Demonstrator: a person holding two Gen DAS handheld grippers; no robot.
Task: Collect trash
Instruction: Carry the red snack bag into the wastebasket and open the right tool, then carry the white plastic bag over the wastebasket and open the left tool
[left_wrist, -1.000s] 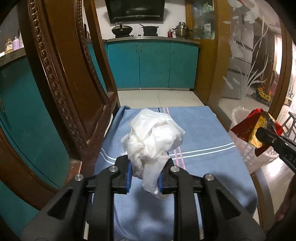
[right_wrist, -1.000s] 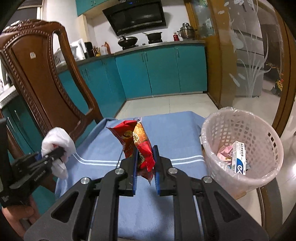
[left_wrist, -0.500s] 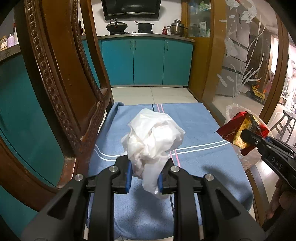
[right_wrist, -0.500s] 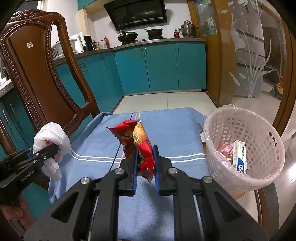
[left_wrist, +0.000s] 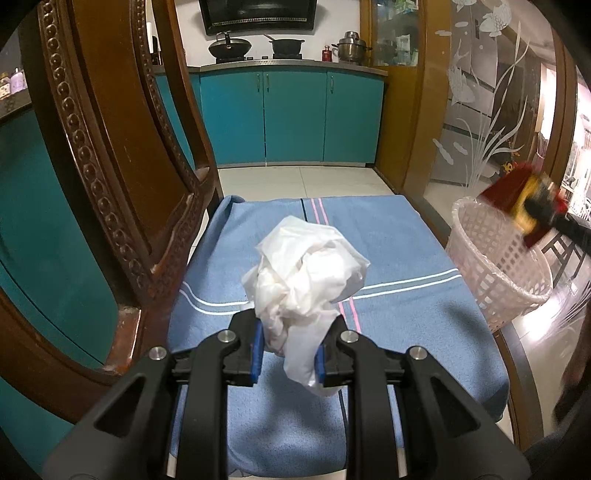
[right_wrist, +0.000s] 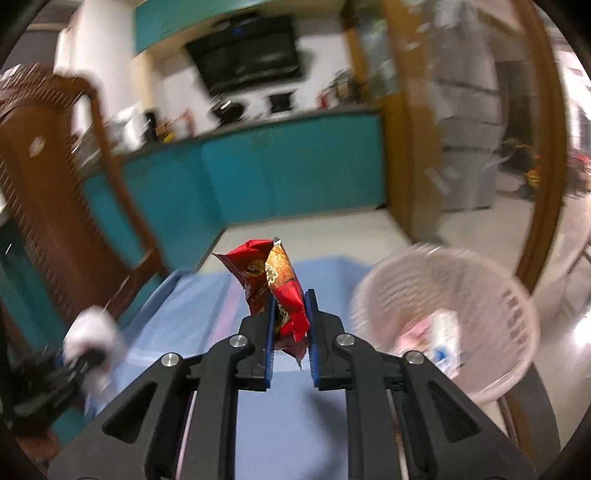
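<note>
My left gripper (left_wrist: 289, 347) is shut on a crumpled white plastic bag (left_wrist: 304, 273), held above the blue striped cloth (left_wrist: 391, 236). My right gripper (right_wrist: 290, 332) is shut on a red and gold snack wrapper (right_wrist: 275, 280). In the left wrist view the wrapper (left_wrist: 519, 201) hangs blurred over the rim of the white lattice trash basket (left_wrist: 495, 269). In the right wrist view the basket (right_wrist: 491, 332) sits right of the gripper, with small boxes (right_wrist: 441, 339) inside. The white bag (right_wrist: 92, 336) and left gripper show at the lower left there.
A carved wooden chair back (left_wrist: 110, 177) stands close on the left of the cloth. Teal kitchen cabinets (left_wrist: 288, 114) with pots on top are beyond the table. A frosted glass partition (left_wrist: 480, 110) in a wooden frame is at the right.
My right gripper has swung quickly right and up with the wrapper, now over the basket rim; its view is blurred. My left gripper has risen slightly with the bag.
</note>
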